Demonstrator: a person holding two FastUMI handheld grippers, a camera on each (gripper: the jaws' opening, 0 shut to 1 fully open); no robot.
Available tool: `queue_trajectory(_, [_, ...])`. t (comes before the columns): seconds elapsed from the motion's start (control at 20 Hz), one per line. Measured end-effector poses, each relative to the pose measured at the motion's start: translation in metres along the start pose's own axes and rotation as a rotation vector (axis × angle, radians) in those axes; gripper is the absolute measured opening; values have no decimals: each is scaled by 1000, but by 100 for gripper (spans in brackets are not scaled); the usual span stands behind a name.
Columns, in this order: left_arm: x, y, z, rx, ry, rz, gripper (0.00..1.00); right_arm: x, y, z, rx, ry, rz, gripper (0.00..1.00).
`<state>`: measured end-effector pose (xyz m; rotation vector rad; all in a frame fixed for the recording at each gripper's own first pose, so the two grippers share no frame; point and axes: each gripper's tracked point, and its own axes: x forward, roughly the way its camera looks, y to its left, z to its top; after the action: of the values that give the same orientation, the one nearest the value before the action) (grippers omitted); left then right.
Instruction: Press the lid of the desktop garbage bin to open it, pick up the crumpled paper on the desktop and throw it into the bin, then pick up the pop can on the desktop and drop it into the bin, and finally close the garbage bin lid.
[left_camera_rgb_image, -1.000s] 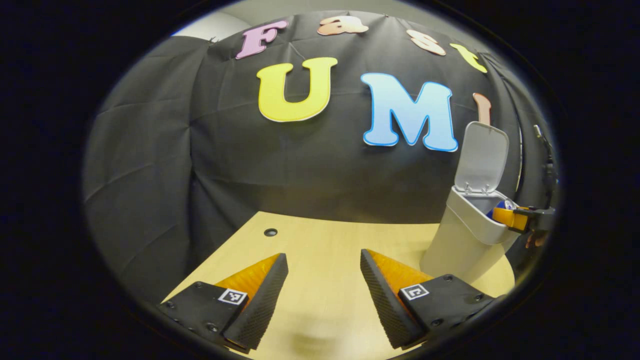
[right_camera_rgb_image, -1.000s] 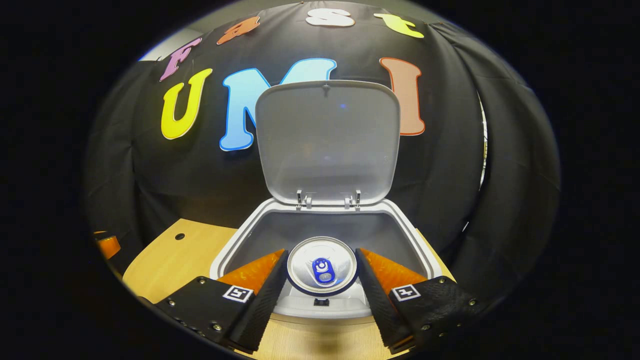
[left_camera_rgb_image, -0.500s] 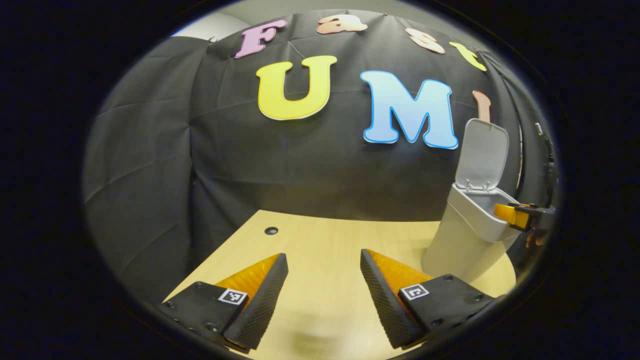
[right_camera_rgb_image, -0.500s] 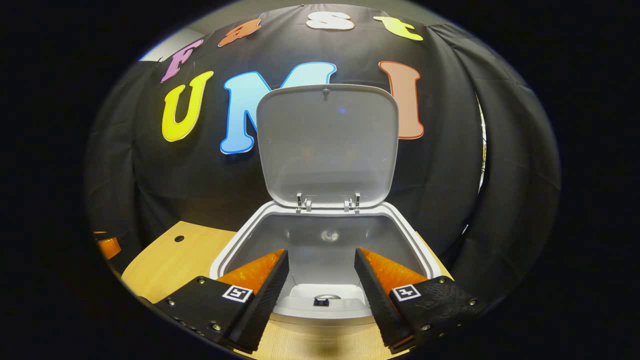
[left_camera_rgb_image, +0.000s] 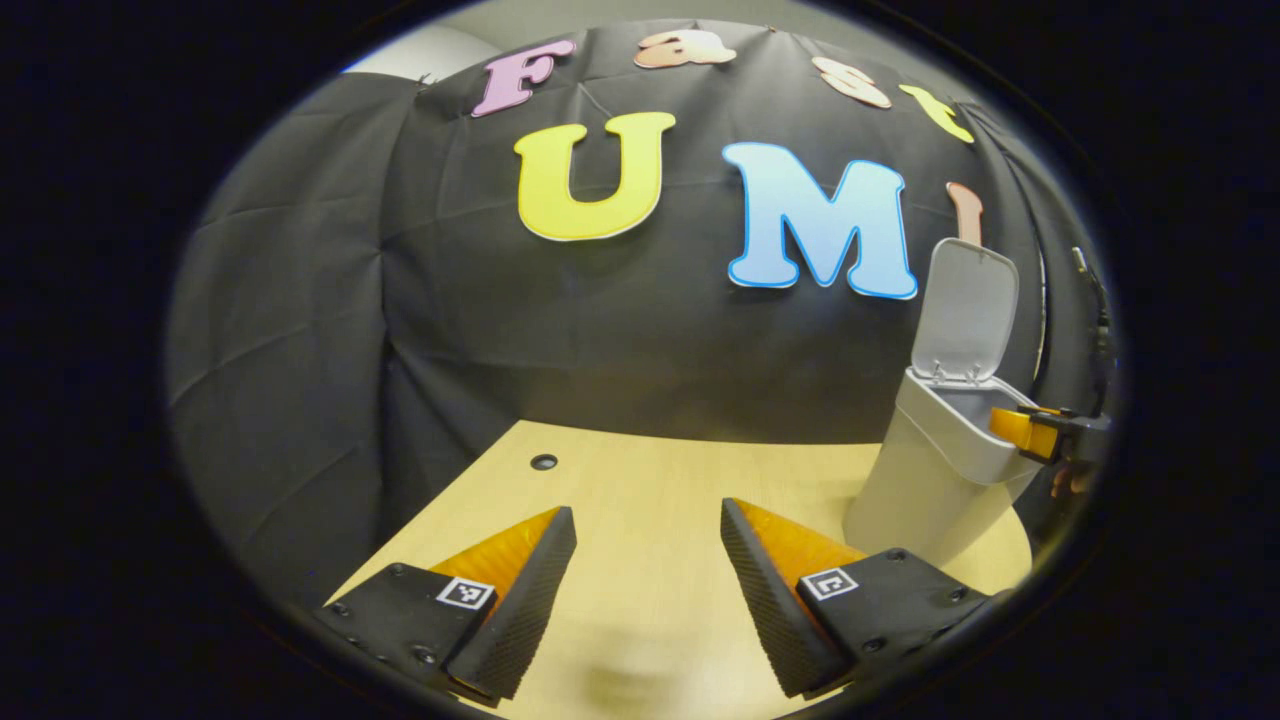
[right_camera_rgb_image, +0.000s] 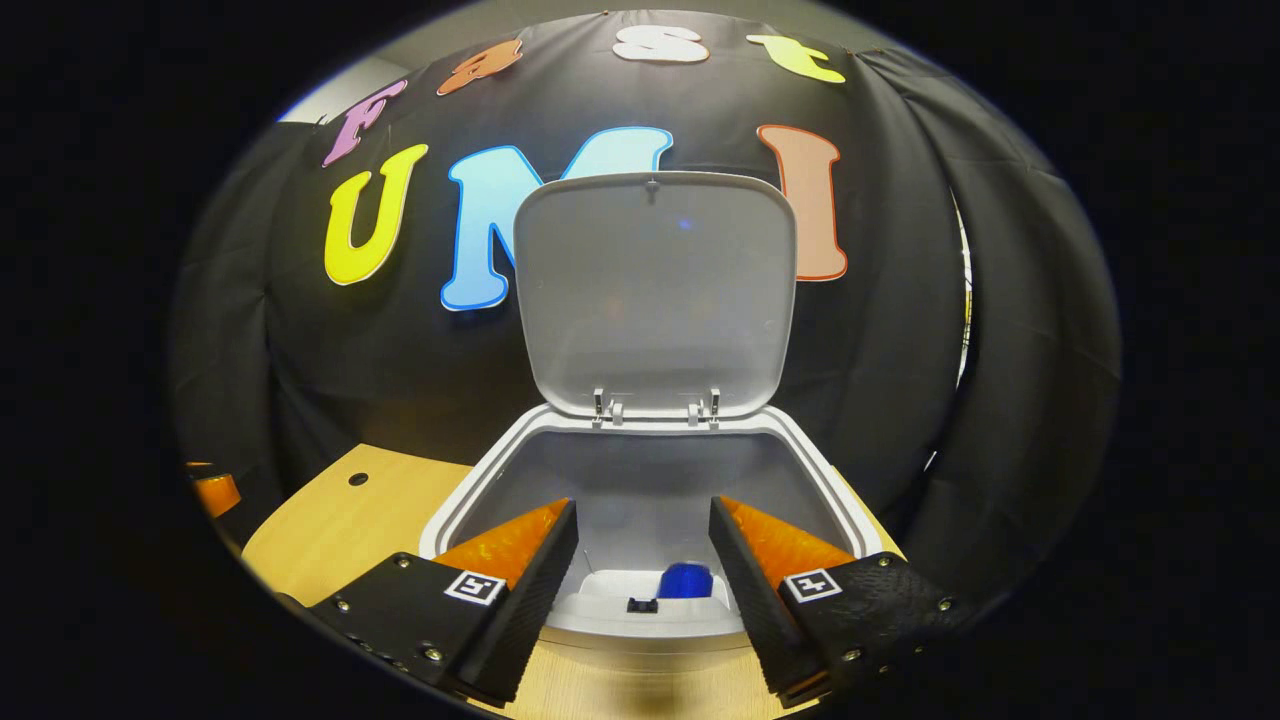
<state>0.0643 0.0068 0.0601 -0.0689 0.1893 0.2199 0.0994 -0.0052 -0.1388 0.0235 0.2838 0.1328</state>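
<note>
Left gripper view, tool: the left gripper (left_camera_rgb_image: 648, 600) hangs low over the pale wooden desktop (left_camera_rgb_image: 640, 480), its two fingers spread wide with only bare wood between them; released, gripping nothing.
Left gripper view, bin: the light grey plastic desktop garbage bin (left_camera_rgb_image: 915, 480) stands at the far right end of the desktop, well apart from the left gripper, and its rounded grey lid (left_camera_rgb_image: 965, 310) is swung up on the rear hinge, nearly upright.
Left gripper view, other tool: the right gripper (left_camera_rgb_image: 1030, 432) reaches in at the bin's rim from the side away from the left gripper, a bit of the person's hand behind it.
Right gripper view, tool: the right gripper (right_camera_rgb_image: 643, 570) sits just above the bin's (right_camera_rgb_image: 640, 625) front rim, fingers parted and holding nothing.
Right gripper view, can: a blue, rounded shape low inside the bin, near its front wall, I take to be the blue pop can (right_camera_rgb_image: 685, 580); it lies below and between the spread fingers, touching neither.
Right gripper view, paper: no crumpled paper can be made out; the bin's floor is largely hidden.
Right gripper view, lid: the lid (right_camera_rgb_image: 655, 290) stands open straight ahead of the right gripper, beyond the bin's mouth, hinge line running crosswise to the fingers.
Key relation: closing looks like the remaining step; the lid's free top edge lies above and beyond the right gripper, which is much the nearer tool, so it would have to come forward and down toward the front rim.
</note>
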Motion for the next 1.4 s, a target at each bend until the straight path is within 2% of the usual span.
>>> queue_trajectory(0.2, [-1,0,-2,-8,1,-2,95,1,1,-1,2,12,1,86])
queue_trajectory(0.25, [-2,0,-2,-8,2,-3,100,1,1,-1,3,18,3,86])
queue_trajectory(0.35, [-1,1,-2,-9,2,-2,95,1,2,-1,4,26,11,86])
queue_trajectory(0.45, [-2,3,-4,-12,4,-4,95,-1,4,-1,2,37,18,90])
queue_trajectory(0.5, [-1,1,-4,-14,7,-7,95,-2,4,0,-10,39,21,95])
queue_trajectory(0.6, [-1,1,-6,-19,12,-16,96,-7,5,8,-39,25,20,95])
queue_trajectory(0.65, [0,0,-6,-20,13,-20,100,-12,5,19,-47,3,19,95])
queue_trajectory(0.7, [0,-3,-7,-21,14,-25,96,-18,-1,35,-53,-23,18,95])
queue_trajectory(0.75, [1,-4,-6,-23,15,-31,100,-23,-2,48,-56,-52,15,95])
queue_trajectory(0.8, [1,-6,-6,-25,16,-38,96,-27,-2,64,-56,-85,14,95])
queue_trajectory(1.1, [3,-18,-4,-28,12,-71,96,-45,-11,159,-40,-277,5,95])
queue_trajectory(1.25, [-1,-21,-4,-28,9,-78,96,-48,-12,188,-64,-339,-8,95])
queue_trajectory(1.3, [-2,-21,-4,-31,8,-78,96,-49,-14,198,-68,-357,-10,92])
queue_trajectory(1.4, [-6,-18,-6,-36,7,-72,96,-46,-17,217,-68,-386,-12,95])
